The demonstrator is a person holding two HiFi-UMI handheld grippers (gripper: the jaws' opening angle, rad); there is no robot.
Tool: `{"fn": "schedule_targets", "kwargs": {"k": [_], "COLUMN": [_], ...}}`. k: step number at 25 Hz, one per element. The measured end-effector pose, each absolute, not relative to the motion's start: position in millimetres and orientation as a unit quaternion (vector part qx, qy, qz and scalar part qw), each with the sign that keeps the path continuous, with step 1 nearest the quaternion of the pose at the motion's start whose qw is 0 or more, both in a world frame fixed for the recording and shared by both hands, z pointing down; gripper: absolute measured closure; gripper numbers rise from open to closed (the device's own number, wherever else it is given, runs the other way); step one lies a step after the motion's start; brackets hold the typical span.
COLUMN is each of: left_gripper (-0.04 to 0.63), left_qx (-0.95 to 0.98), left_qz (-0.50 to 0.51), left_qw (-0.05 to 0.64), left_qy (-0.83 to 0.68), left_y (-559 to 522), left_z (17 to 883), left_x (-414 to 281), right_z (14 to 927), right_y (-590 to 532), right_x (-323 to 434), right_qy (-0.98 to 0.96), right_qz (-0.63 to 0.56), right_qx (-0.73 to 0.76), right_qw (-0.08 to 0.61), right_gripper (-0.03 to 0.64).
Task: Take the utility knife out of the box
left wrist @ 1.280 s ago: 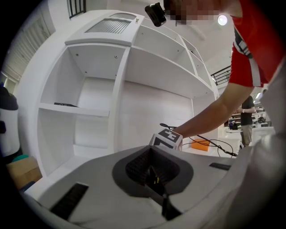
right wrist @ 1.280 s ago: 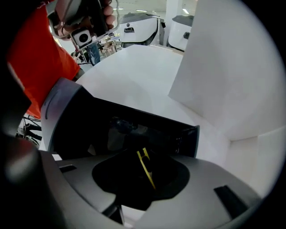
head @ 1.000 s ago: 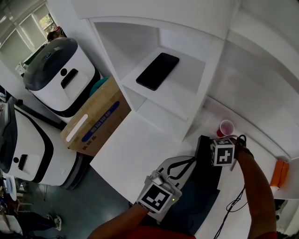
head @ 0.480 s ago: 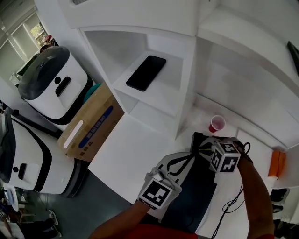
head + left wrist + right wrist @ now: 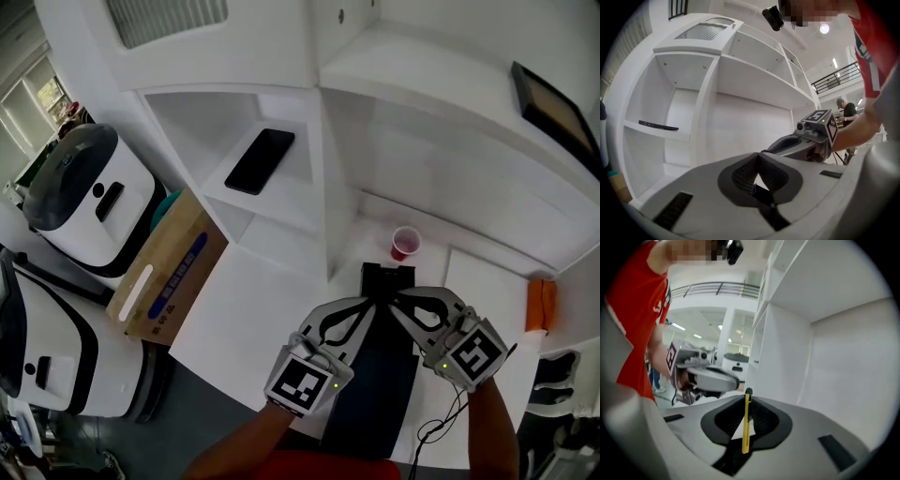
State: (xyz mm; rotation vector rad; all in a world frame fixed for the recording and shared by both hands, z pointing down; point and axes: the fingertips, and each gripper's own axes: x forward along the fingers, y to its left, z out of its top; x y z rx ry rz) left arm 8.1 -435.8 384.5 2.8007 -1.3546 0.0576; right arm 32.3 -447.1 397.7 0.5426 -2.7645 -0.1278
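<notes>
A yellow utility knife (image 5: 746, 420) stands on edge between the pads of my right gripper (image 5: 746, 427), which is shut on it. In the head view the right gripper (image 5: 396, 298) hovers over the far end of the long black box (image 5: 370, 394); the knife itself is hidden there. My left gripper (image 5: 368, 302) sits beside it, tips nearly meeting. Its jaws (image 5: 758, 180) are shut on a thin dark edge that looks like the box's wall (image 5: 759, 191). Each gripper shows in the other's view: the right gripper (image 5: 797, 145) and the left gripper (image 5: 710, 378).
A red cup (image 5: 405, 243) stands just beyond the box by the back wall. A black phone (image 5: 259, 160) lies on a shelf. An orange object (image 5: 535, 306) is at the table's right. A cardboard box (image 5: 164, 272) and white machines (image 5: 84, 187) stand left of the table.
My right gripper has come up out of the box and swung from pointing down to nearly level, now beside the left gripper. The left gripper rose slightly. The head view tilted upward.
</notes>
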Motion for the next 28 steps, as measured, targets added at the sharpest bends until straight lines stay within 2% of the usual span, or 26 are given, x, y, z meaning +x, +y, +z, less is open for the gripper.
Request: {"fn": "schedule_targets", "kwargs": {"k": [5, 9, 22, 28], "left_gripper": [0.571, 0.571, 0.571, 0.571], "left_qx": [0.905, 0.912, 0.929, 0.932], "left_qz": [0.005, 0.001, -0.010, -0.013], "left_qw": [0.011, 0.002, -0.020, -0.023], "left_qy": [-0.425, -0.409, -0.368, -0.363], "left_y": [-417, -399, -365, -358], "left_z": [358, 342, 316, 312], "left_x": [17, 27, 56, 63], "right_z": [349, 325, 299, 307], "right_y": [-417, -396, -361, -350], "right_x": [52, 67, 95, 97], "right_qy": [-0.967, -0.955, -0.929, -0.933], "right_qz": [-0.010, -0.010, -0.007, -0.012], "right_qx": [0.253, 0.294, 0.361, 0.355], "right_qw": [0.031, -0.022, -0.078, -0.053], "right_gripper": [0.551, 0.551, 0.554, 0.555]}}
